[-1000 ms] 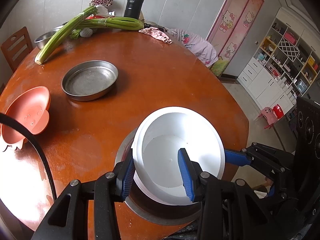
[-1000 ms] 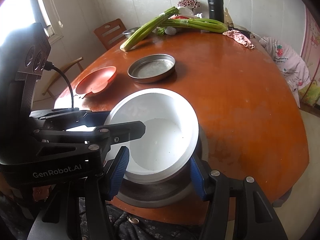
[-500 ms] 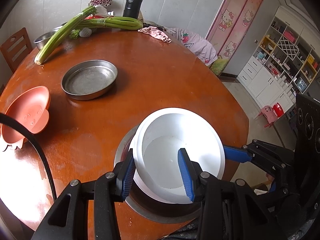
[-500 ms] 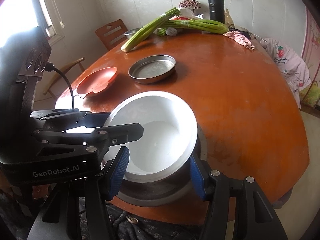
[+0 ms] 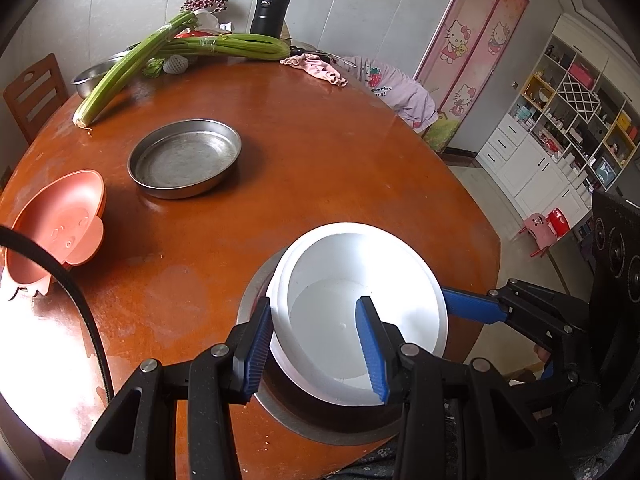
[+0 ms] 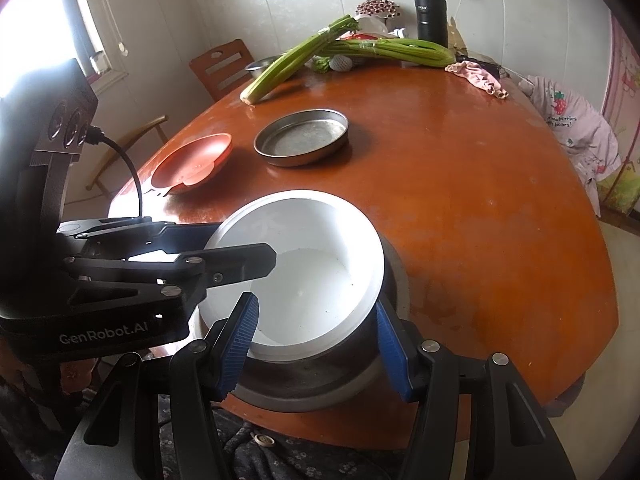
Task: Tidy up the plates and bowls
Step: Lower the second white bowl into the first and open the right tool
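**White bowl seated in steel pan, near table edge**

Landmark: round wooden table (image 5: 320, 152); all places given relative to it.

White bowl (image 5: 360, 312) sits tilted inside a steel pan (image 5: 256, 292) at the table's near edge; pan rim shows around the bowl on the left and front; in the right wrist view the bowl (image 6: 304, 264) leans toward the right side of the pan (image 6: 320, 384).

Left gripper (image 5: 316, 344): fingers spread, straddling the bowl's near-left wall, one blue pad (image 5: 256, 344) outside the rim, the other inside over the bowl floor; a gap shows between the outer pad and the wall; cannot tell whether the inner pad touches.

Right gripper (image 6: 316, 344): fingers spread wide, either side of the bowl's near rim, above the pan's front; right pad (image 6: 392, 352) sits close by the bowl's outer edge; contact cannot be told; left pad (image 6: 240, 344) stands apart from the bowl.

Second steel pan (image 5: 184, 158) lies toward the table's middle-left, empty, flat; orange pig-shaped dish (image 5: 56, 224) at the table's left edge, just apart from that pan.

Far side of the table: two celery bunches (image 5: 224, 46) crossing, a black flask (image 5: 270, 10), a pink cloth (image 5: 320, 70); a wooden chair (image 5: 34, 92) stands beyond the table's left rim.
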Motion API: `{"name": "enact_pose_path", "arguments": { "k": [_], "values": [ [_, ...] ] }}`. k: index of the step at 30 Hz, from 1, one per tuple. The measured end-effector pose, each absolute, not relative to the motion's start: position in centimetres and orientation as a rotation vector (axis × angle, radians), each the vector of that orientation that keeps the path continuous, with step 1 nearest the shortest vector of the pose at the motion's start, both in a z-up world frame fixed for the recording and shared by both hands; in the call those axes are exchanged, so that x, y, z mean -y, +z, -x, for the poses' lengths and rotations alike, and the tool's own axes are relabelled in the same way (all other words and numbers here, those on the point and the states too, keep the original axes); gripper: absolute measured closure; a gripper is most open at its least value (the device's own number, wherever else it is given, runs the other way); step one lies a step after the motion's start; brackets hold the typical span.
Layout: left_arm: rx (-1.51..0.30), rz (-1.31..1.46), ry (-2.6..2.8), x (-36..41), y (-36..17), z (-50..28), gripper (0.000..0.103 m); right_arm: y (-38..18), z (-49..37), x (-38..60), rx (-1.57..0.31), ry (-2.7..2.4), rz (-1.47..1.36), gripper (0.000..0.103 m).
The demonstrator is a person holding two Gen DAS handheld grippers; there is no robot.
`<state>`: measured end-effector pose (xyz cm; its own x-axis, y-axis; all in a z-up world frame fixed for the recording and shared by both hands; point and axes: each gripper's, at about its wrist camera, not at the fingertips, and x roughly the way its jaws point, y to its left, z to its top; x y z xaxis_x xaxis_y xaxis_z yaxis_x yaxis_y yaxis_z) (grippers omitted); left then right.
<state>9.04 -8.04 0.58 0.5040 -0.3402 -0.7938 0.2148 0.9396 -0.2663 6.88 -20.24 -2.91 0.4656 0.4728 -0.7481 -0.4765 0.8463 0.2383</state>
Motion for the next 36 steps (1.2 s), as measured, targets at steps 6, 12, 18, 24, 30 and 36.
{"name": "enact_pose_path", "arguments": {
  "k": [6,12,18,24,30,36],
  "values": [
    [-0.987,0.137,-0.333,8.0,0.6,-9.1,0.061,-2.8,-7.1,20.6,-0.915,0.576,-0.003,0.042],
    [-0.984,0.135,-0.333,8.0,0.7,-8.9,0.061,-2.8,-7.2,20.9,-0.913,0.566,-0.007,0.042],
    [-0.966,0.137,-0.327,7.6,1.1,-8.7,0.057,-2.8,-7.3,20.7,-0.916,0.565,0.0,0.042],
    [-0.954,0.157,-0.327,6.9,1.4,-8.5,0.053,-2.7,-7.3,20.5,-0.914,0.553,0.011,0.042],
    [-0.949,0.171,-0.311,6.0,1.4,-8.3,0.044,-2.7,-7.3,20.1,-0.913,0.534,0.039,0.042],
    [-0.933,0.169,-0.283,5.1,1.6,-8.1,0.043,-2.2,-7.1,19.9,-0.895,0.515,0.061,0.041]
  ]
}}
